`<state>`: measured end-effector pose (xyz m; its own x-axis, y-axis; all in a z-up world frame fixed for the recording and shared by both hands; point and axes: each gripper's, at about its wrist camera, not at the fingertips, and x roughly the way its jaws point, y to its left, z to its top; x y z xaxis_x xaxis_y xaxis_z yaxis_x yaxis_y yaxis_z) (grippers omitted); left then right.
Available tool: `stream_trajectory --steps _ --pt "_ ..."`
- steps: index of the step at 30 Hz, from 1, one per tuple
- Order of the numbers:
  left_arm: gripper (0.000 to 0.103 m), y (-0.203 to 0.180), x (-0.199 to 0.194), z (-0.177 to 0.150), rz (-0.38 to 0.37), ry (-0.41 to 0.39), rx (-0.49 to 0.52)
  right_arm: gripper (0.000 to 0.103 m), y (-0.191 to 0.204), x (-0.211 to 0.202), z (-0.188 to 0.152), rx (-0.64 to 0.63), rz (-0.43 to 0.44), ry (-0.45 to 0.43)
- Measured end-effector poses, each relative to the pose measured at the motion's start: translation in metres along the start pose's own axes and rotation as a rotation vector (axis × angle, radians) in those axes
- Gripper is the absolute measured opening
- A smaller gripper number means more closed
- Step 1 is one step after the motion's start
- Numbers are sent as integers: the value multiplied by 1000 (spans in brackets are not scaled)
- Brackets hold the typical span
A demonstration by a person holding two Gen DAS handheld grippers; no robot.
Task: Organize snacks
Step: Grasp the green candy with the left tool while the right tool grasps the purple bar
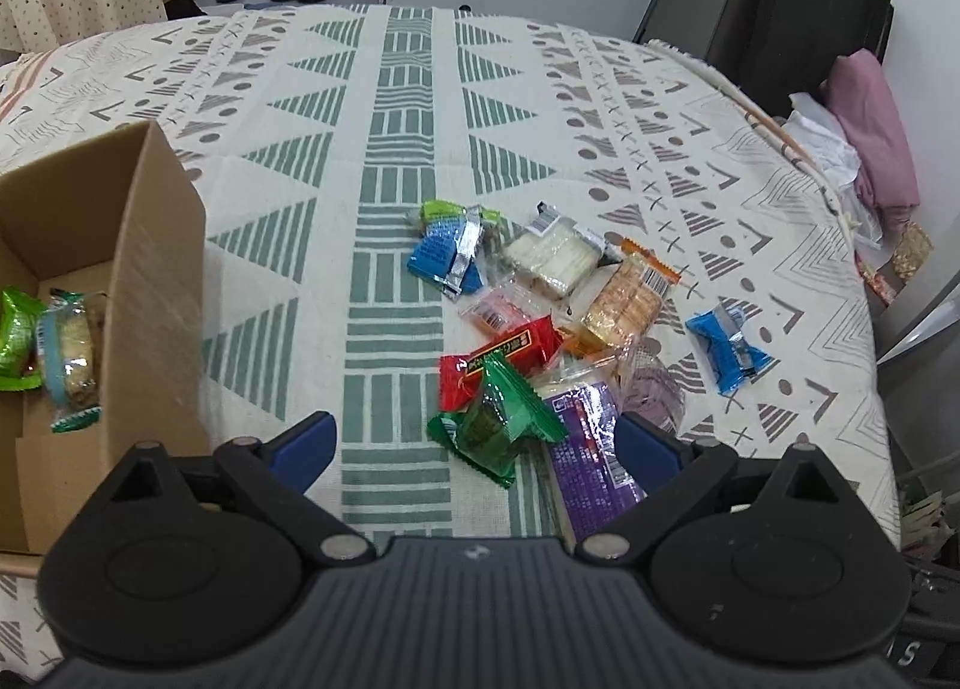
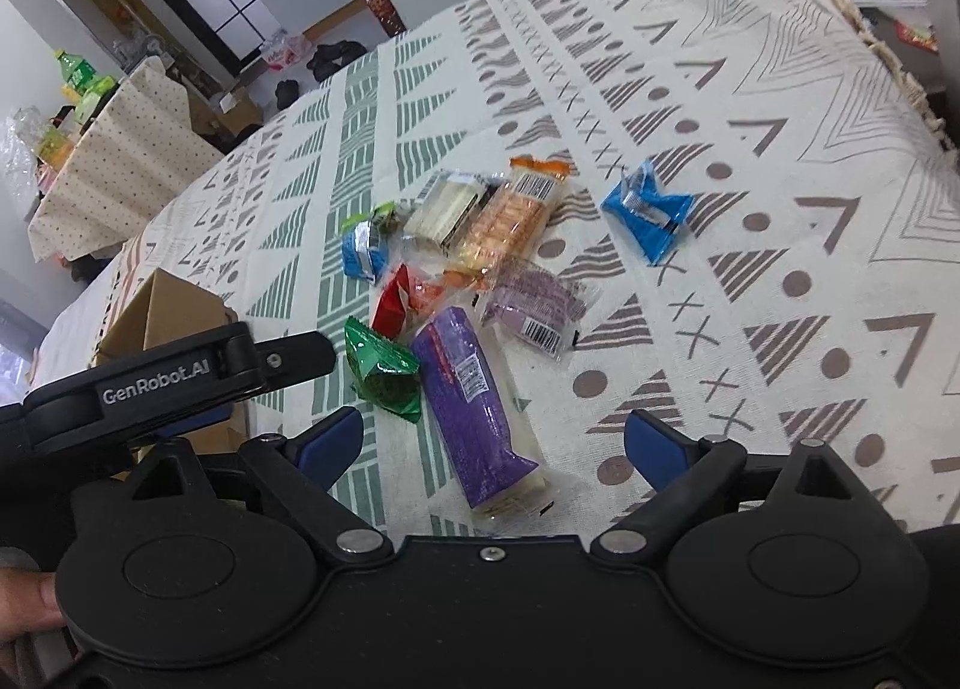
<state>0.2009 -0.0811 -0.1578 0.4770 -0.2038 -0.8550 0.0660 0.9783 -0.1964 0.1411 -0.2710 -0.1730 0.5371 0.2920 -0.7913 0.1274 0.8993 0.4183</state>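
Note:
A pile of wrapped snacks lies on the patterned tablecloth point(image 1: 396, 161): a green packet point(image 1: 498, 425), a red packet point(image 1: 498, 359), a purple bar point(image 1: 591, 461), an orange cracker pack point(image 1: 624, 299), a white pack point(image 1: 555, 257) and blue packets point(image 1: 444, 254) point(image 1: 726, 350). My left gripper point(image 1: 480, 443) is open, jaws either side of the green packet and purple bar, holding nothing. My right gripper point(image 2: 495, 440) is open and empty above the purple bar point(image 2: 474, 407). The green packet point(image 2: 384, 371) lies left of the bar.
An open cardboard box point(image 1: 162, 269) stands at the left with a green snack point(image 1: 15, 341) and a clear-wrapped cake point(image 1: 69, 353) inside. The left gripper point(image 2: 150, 383) shows in the right wrist view beside the box point(image 2: 162, 311). Pink cloth point(image 1: 870, 137) lies past the table's right edge.

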Motion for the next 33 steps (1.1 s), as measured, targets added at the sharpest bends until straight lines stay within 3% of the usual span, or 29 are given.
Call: stream_trajectory --steps 16,26,29,30,33 --pt "70 4 48 5 19 68 -87 85 -10 48 3 16 74 92" --pt "41 11 57 0 19 106 -142 79 -5 70 3 -25 83 134" --pt "35 11 52 0 21 100 -142 57 2 73 0 -70 68 146" --pt "35 11 51 0 24 97 -142 43 4 73 -1 -81 59 147" --pt "34 15 43 0 23 80 -149 34 4 71 -2 -80 63 150"
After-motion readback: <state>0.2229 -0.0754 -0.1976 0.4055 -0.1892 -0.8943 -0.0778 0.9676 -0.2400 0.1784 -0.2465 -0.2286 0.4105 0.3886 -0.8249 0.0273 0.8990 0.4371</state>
